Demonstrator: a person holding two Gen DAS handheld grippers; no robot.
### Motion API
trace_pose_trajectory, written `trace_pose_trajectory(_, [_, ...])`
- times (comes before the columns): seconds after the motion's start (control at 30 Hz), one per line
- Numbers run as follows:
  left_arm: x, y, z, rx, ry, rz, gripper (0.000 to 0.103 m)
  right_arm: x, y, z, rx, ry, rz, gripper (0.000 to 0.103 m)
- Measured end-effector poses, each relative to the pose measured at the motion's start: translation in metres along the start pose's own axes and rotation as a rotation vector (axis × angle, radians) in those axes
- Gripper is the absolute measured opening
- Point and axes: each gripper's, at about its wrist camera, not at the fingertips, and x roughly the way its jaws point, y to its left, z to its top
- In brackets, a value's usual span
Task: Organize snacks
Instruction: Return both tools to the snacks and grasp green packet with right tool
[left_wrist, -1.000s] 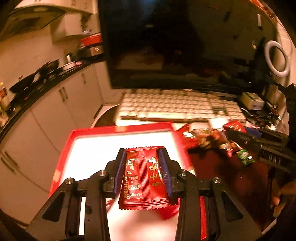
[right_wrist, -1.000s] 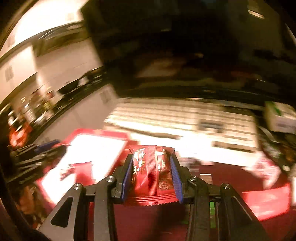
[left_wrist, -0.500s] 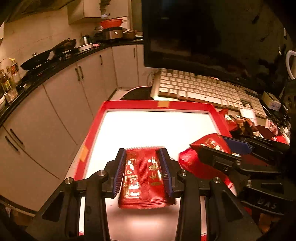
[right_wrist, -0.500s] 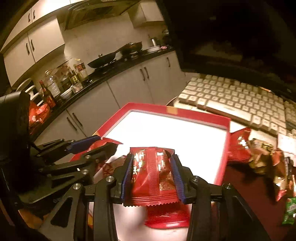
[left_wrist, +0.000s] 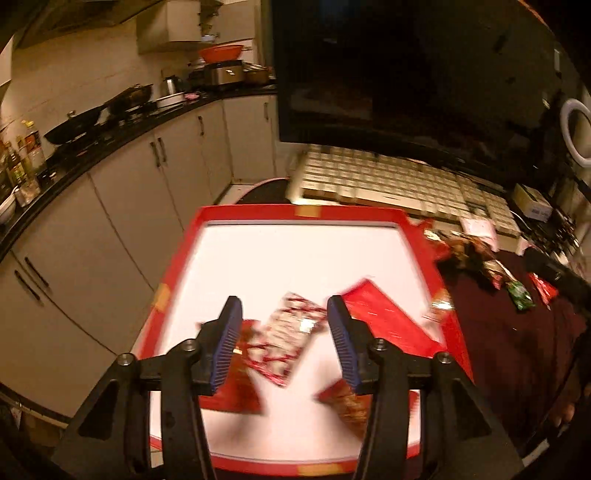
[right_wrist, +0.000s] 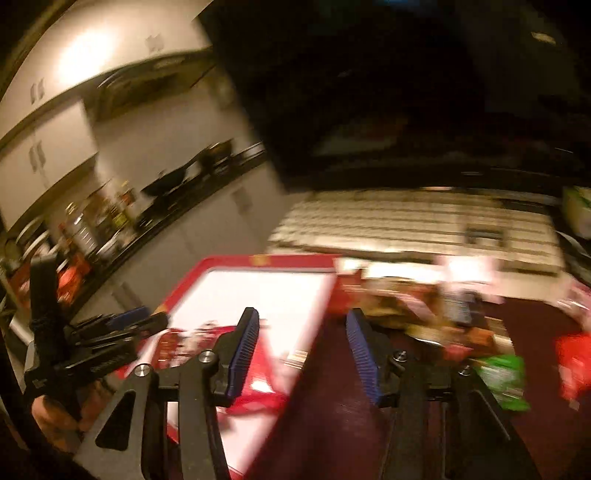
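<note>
A red-rimmed white tray (left_wrist: 295, 216) lies on the table, also in the right wrist view (right_wrist: 229, 262). Several red snack packets lie in its near half, one patterned packet (left_wrist: 288, 339) between two plain red ones (left_wrist: 384, 317). My left gripper (left_wrist: 282, 343) is open and empty above them. My right gripper (right_wrist: 301, 354) is open and empty over the tray's right rim, in a blurred view. A loose pile of snacks (left_wrist: 476, 258) lies right of the tray; it also shows in the right wrist view (right_wrist: 424, 306). The left gripper (right_wrist: 110, 332) shows at the left there.
A white keyboard (left_wrist: 388, 181) and a dark monitor (left_wrist: 406, 74) stand behind the tray. A green packet (right_wrist: 504, 373) lies on the dark red tabletop (right_wrist: 332, 424). Kitchen cabinets (left_wrist: 129, 192) and a counter with pans are on the left.
Both grippers have opened and let go of their red packets, which now lie in the tray. The right gripper has swung right, towards the snack pile.
</note>
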Motion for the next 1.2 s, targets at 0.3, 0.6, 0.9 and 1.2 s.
trace_pose_trajectory(0.3, [-0.011,-0.102,-0.012,0.21,0.023,-0.117,0.053,-0.099,-0.115,-0.04,0.138,-0.095,-0.28,0.065])
trace_pose_trajectory(0.6, [-0.012,-0.145,-0.008,0.292,0.03,-0.127,0.057,-0.129,-0.144,-0.062,0.175,-0.084,-0.293,0.065])
trace_pose_trajectory(0.9, [0.003,-0.131,0.031,0.216,0.0,-0.087,0.056,-0.053,-0.112,-0.036,0.055,0.129,-0.266,0.067])
trace_pose_trajectory(1.2, [0.031,-0.135,0.042,0.238,0.028,-0.054,0.057,0.023,-0.106,-0.022,-0.041,0.314,-0.332,0.043])
